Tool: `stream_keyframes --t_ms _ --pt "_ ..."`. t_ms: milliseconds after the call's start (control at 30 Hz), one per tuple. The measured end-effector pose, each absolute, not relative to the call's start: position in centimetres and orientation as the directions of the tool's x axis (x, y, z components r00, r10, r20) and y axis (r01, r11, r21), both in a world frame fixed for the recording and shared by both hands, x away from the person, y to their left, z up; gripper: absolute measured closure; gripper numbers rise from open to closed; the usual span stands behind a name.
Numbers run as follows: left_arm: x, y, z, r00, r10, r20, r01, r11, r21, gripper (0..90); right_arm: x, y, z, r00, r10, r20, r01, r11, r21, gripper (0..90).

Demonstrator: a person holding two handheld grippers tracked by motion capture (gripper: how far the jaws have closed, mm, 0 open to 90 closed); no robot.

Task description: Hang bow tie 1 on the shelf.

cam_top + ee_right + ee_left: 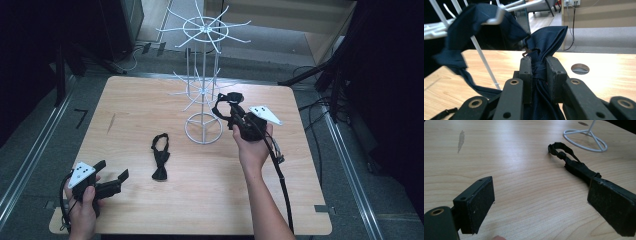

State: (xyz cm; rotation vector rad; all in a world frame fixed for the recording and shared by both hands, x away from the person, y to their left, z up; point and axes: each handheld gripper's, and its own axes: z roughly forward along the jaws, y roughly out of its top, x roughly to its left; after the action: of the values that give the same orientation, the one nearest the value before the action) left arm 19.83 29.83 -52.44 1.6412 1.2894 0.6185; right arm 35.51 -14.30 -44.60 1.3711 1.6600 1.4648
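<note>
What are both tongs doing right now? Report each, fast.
Left tongs: open, holding nothing, low over the table.
Right tongs: shut on the dark blue bow tie, its strap draped over a white rack arm.

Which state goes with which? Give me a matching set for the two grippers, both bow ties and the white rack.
Things:
1. left gripper
2. right gripper
3. black bow tie
4. white wire rack

States:
A. stands upright on the table
B. jaws clamped on the navy bow tie
C. lies flat on the table, untouched
D. jaws open, nothing between them

Pairs: 1-D, 2-B, 3-C, 4-A
</note>
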Motion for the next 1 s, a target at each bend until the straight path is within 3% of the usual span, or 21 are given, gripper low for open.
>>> stream_keyframes --t_ms 467,1000 --pt "19.8 29.8 -52.4 0.322 0.935 -0.150 0.467 -0.019 0.884 8.1 35.9 -13.9 -45.8 -0.339 0.918 0.207 0.350 -0.081 0.933 75.8" --pt "19.8 29.8 -52.4 0.322 0.935 -0.150 0.468 -0.019 0.884 8.2 35.3 -14.4 -45.6 -0.351 0.909 0.224 0.345 -0.097 0.934 66.0"
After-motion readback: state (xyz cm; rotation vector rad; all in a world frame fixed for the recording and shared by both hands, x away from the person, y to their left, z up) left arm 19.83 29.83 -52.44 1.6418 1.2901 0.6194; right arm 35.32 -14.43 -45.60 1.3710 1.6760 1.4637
